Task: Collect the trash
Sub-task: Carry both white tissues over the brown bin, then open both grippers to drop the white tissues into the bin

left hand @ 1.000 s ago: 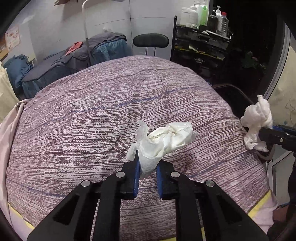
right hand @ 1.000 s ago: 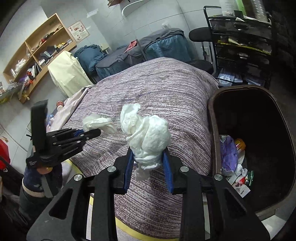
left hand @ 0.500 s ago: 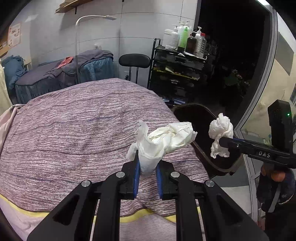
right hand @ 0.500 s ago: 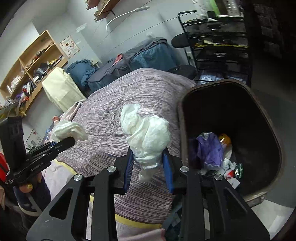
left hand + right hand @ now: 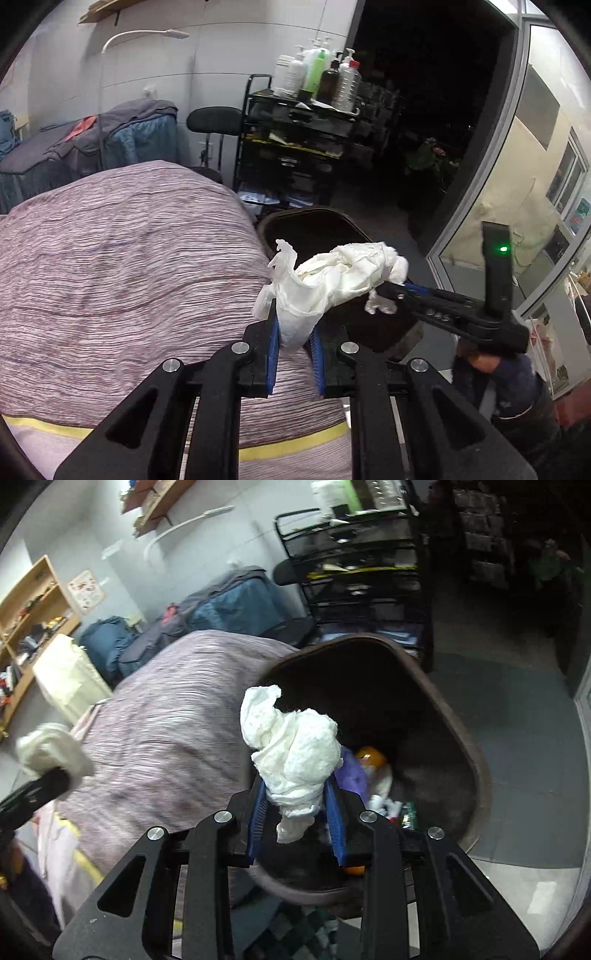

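Note:
My left gripper is shut on a crumpled white tissue and holds it at the right edge of the purple striped bed, next to the dark brown trash bin. My right gripper is shut on another white tissue wad and holds it over the open bin, which holds purple, orange and mixed trash. In the left wrist view the right gripper reaches over the bin. In the right wrist view the left gripper's tissue shows at far left.
A black shelf cart with bottles stands behind the bin, a black stool beside it. A covered bed with blue and grey cloth is at the back. Wooden shelves line the left wall. A glass door is at right.
Both grippers have swung right, from over the bed toward the bin. My right gripper now hangs over the bin's opening. Each still holds its tissue.

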Motion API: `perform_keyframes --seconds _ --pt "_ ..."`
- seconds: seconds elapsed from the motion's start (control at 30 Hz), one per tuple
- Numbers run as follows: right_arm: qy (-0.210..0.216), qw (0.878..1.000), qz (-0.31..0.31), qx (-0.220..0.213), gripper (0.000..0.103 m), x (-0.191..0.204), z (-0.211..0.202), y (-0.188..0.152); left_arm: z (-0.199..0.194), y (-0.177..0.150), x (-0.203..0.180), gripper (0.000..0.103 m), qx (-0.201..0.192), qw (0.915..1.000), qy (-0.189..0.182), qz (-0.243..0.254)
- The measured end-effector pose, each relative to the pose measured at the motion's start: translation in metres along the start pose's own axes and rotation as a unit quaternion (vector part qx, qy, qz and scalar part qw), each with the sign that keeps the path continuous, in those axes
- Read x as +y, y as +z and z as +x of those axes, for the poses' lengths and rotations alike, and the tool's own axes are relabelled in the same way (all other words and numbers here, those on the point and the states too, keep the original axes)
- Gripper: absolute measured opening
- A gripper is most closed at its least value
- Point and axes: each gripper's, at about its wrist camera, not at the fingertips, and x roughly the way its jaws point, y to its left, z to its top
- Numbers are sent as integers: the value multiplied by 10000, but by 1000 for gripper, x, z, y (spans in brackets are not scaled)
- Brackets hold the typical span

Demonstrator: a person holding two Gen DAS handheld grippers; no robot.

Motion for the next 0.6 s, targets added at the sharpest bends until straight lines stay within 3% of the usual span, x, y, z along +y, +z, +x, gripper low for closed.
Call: perform_keyframes --seconds 0.3,0.47,0.6 --pt "-394 9988 60 281 32 -25 43 -6 24 4 -27 15 185 9994 -284 45" --pt "-395 9988 166 251 66 -29 46 -13 33 4 -34 15 278 9990 -354 41" --pt "-389 9989 219 153 68 -30 38 -14 40 6 -36 15 358 9984 -448 -22"
